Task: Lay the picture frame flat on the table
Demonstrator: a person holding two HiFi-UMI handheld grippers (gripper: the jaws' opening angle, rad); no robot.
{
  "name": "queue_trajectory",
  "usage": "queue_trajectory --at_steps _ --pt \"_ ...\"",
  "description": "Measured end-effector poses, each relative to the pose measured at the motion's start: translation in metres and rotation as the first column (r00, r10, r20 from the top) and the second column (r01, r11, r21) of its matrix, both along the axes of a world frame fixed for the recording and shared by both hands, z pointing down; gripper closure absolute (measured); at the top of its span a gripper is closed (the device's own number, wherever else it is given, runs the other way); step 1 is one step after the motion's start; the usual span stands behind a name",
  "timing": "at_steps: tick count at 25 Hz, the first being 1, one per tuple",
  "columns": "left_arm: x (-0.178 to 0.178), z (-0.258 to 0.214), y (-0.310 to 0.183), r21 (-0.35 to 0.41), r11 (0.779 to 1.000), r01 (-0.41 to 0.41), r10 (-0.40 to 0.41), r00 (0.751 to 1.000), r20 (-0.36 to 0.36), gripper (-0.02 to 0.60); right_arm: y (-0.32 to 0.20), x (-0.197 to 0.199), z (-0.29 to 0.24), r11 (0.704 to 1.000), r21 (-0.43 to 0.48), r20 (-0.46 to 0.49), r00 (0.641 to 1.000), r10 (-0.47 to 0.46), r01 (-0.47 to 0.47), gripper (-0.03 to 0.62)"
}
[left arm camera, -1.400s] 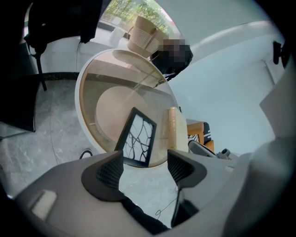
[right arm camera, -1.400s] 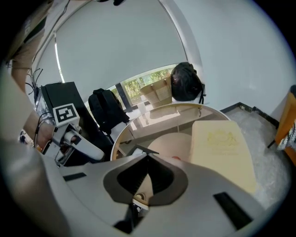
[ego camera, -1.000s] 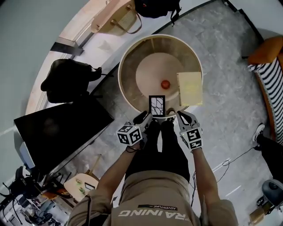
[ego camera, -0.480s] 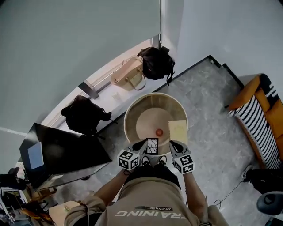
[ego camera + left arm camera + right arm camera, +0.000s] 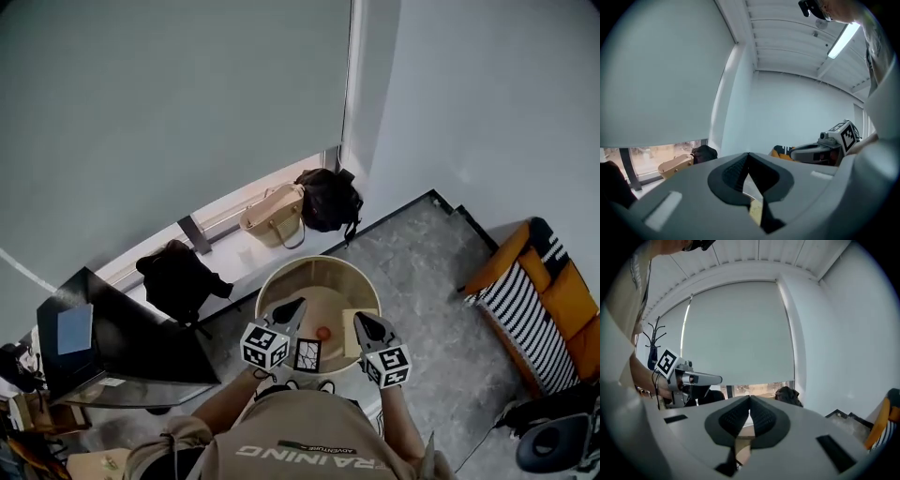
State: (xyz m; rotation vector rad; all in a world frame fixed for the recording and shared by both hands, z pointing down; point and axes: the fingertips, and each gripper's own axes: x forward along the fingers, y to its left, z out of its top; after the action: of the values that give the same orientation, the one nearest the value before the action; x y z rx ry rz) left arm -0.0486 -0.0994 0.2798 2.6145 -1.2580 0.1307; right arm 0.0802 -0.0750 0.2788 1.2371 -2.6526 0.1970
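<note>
The left gripper (image 5: 296, 307) and right gripper (image 5: 359, 320) are both raised with jaws closed on nothing, while the picture frame (image 5: 307, 354) sits between the 2 at the near edge of the round table (image 5: 281, 273), close to a red ball (image 5: 323, 332).

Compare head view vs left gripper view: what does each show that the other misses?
Head view only: the round table, the picture frame on it, a small red object beside the frame, and the dark desk off to the left.
Left gripper view only: the ceiling light and the ribbed ceiling, plus the left gripper close up, its jaws together with nothing between them.
Both: the beige handbag and the black bag by the window, the right gripper, and the orange chair.
</note>
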Motion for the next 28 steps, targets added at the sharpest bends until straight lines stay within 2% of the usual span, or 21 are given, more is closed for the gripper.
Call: queue_trajectory --at_steps 5,8,12,15,18,28 --pt "-0.006 -0.014 -0.008 0.026 1.0 0.001 -0.002 0.998 0.062 0.574 -0.011 0.002 -0.025 0.998 0.058 0.01 1.0 0.0 0.0 0.588" --pt "-0.015 -0.018 -0.013 0.027 1.0 0.009 -0.011 0.997 0.074 0.574 -0.016 0.002 -0.036 0.997 0.08 0.024 1.0 0.012 -0.014 0.588" --pt "-0.024 -0.014 -0.019 -0.016 0.999 0.032 -0.031 0.998 0.058 0.574 -0.017 0.001 -0.038 0.996 0.092 0.029 1.0 -0.002 0.0 0.588" --pt "-0.023 -0.006 -0.017 -0.032 0.999 0.028 -0.026 0.997 0.067 0.574 -0.017 0.005 -0.032 0.997 0.074 0.014 1.0 0.004 -0.005 0.588" --pt "-0.022 -0.005 -0.014 -0.047 0.999 0.022 -0.019 0.999 0.046 0.574 -0.016 0.008 -0.029 0.997 0.073 0.006 1.0 0.016 -0.017 0.588" --pt "-0.02 -0.022 -0.018 -0.002 1.0 0.008 -0.008 1.0 0.028 0.574 -0.01 0.008 -0.034 0.996 0.091 -0.01 1.0 0.019 -0.018 0.588"
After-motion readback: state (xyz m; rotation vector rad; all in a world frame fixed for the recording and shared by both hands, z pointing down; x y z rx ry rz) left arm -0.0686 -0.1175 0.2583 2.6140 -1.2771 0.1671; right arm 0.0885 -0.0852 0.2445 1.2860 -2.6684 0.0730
